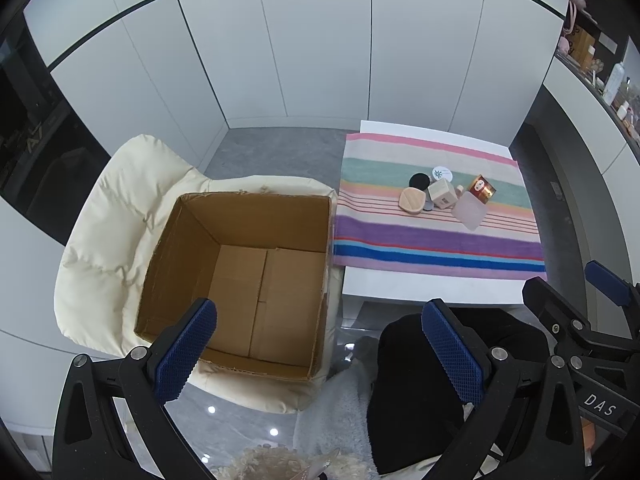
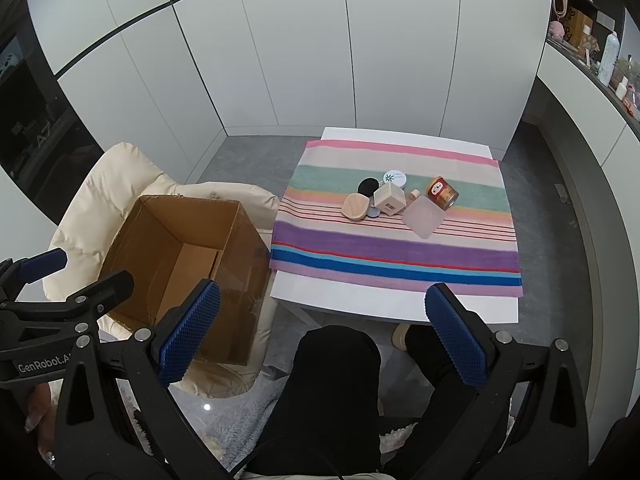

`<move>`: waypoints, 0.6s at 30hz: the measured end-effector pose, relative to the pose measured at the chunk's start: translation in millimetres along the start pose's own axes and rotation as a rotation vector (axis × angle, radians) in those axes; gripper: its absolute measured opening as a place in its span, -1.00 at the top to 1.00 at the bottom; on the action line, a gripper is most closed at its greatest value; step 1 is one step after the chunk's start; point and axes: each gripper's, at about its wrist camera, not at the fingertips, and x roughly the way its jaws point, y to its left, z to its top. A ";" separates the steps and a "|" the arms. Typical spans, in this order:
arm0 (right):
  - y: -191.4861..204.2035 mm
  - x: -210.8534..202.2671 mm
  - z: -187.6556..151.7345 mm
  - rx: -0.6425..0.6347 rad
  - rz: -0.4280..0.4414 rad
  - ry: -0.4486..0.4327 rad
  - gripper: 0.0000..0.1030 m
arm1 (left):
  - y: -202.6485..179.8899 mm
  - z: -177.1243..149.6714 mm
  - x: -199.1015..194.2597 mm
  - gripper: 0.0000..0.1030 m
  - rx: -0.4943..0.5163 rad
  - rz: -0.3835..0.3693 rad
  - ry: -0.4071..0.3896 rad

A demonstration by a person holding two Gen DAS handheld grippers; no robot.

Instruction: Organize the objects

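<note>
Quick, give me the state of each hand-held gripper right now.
Left hand-held gripper: open, holding nothing.
Right hand-held gripper: open, holding nothing.

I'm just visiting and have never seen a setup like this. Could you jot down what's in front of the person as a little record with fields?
setting: small white table beside a cream padded chair
table cover: striped cloth
items on cloth: red tin, frosted bottle, small wooden box, wooden oval lid, black disc, white round jar, clustered together
container: cardboard box on the chair, open, nothing inside
left gripper: open, holding nothing
right gripper: open, holding nothing
</note>
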 end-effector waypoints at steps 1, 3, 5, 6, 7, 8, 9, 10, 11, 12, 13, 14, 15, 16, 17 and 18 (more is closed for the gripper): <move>0.0 0.0 0.1 -0.001 0.000 0.001 -1.00 | 0.4 0.3 0.4 -1.00 0.000 0.000 0.001; -0.7 -0.4 0.1 -0.002 0.001 0.002 -1.00 | -0.4 0.5 0.5 -1.00 0.000 -0.001 0.003; -0.7 -0.5 0.1 -0.003 0.003 0.003 -1.00 | -0.6 0.6 0.3 -1.00 0.001 0.001 0.001; -0.8 -0.5 0.0 -0.003 0.005 0.004 -1.00 | -1.3 1.1 0.3 -1.00 0.003 0.005 0.000; -2.0 -0.3 0.6 -0.004 0.007 0.006 -1.00 | -3.2 1.6 0.1 -1.00 0.005 0.009 -0.002; -3.0 0.0 0.9 -0.004 0.009 0.007 -1.00 | -4.3 1.8 -0.1 -1.00 0.007 0.011 -0.004; -4.0 0.3 1.0 -0.005 0.010 0.009 -1.00 | -5.4 2.1 0.0 -1.00 0.007 0.011 -0.006; -6.6 1.1 2.3 -0.005 0.011 0.010 -1.00 | -6.4 2.7 0.1 -1.00 0.008 0.010 -0.008; -8.4 1.5 2.6 -0.004 0.011 0.011 -1.00 | -8.1 3.5 0.3 -1.00 0.009 0.009 -0.008; -11.5 3.0 3.7 -0.002 0.013 0.013 -1.00 | -10.0 3.2 0.5 -1.00 0.012 0.007 -0.007; -14.6 4.1 4.2 0.002 0.015 0.016 -1.00 | -12.4 3.5 1.1 -1.00 0.013 0.006 -0.006; -17.5 4.9 4.7 0.005 0.016 0.017 -1.00 | -14.6 4.3 1.8 -1.00 0.014 0.004 -0.004; -21.7 6.3 5.7 0.010 0.015 0.018 -1.00 | -17.5 5.2 2.6 -1.00 0.017 0.001 -0.002; -24.9 7.4 6.1 0.013 0.014 0.020 -1.00 | -21.3 6.6 3.5 -1.00 0.022 0.001 0.000; -28.6 8.4 6.3 0.016 0.012 0.020 -1.00 | -25.8 7.9 4.3 -1.00 0.028 0.005 -0.001; -32.7 9.6 6.5 0.022 0.013 0.022 -1.00 | -29.2 8.7 4.6 -1.00 0.033 0.013 -0.004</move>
